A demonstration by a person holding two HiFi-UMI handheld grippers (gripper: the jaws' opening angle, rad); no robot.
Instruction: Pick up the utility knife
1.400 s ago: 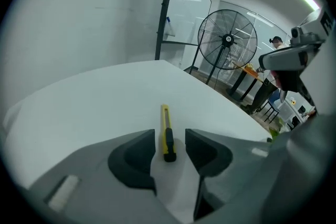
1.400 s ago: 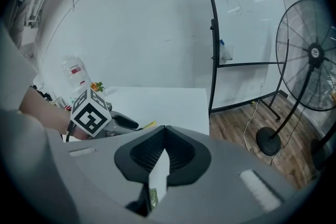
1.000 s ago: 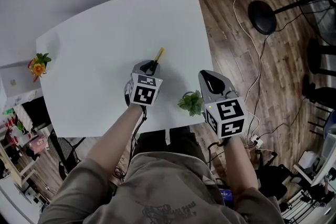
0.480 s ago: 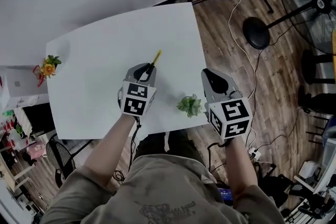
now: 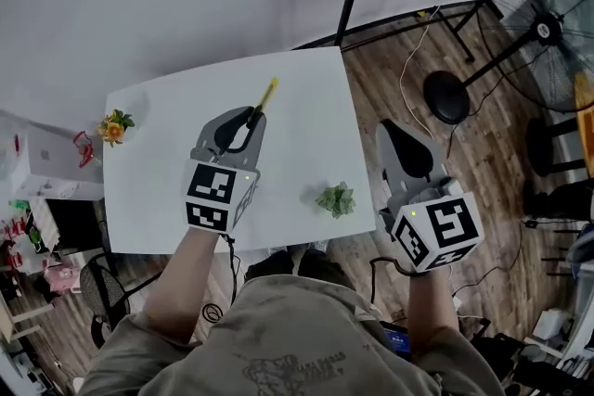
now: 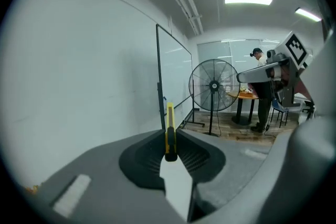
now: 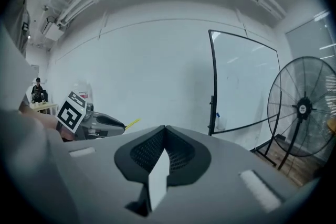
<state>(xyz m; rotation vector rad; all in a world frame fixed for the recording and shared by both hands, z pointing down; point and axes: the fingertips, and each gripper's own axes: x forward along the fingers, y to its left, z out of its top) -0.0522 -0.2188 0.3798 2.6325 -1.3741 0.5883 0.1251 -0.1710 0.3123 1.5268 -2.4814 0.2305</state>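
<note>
Our left gripper (image 6: 169,132) has its jaws pressed onto the utility knife (image 6: 170,122). They clamp its dark rear end, and the yellow body sticks straight out ahead of them. In the head view we see the same left gripper (image 5: 249,118) over the white table (image 5: 306,134), with the yellow utility knife (image 5: 267,94) reaching toward the table's far edge. Our right gripper (image 7: 164,129) has its jaws together with nothing between them. In the head view that right gripper (image 5: 393,131) sits off the table's right side, above the wooden floor (image 5: 445,172), well apart from the left one. From the right gripper view we can make out the left gripper's marker cube (image 7: 71,109) and the thin yellow tip of the knife (image 7: 132,123) beyond it. On the table a small green plant (image 5: 335,198) stands near the front right corner, and an orange flower (image 5: 114,128) sits at the left edge. Farther out, a standing fan (image 6: 213,85) is on the floor beside a whiteboard on a dark stand (image 6: 173,68). A person (image 6: 261,93) stands at a table in the back of the room.
</note>
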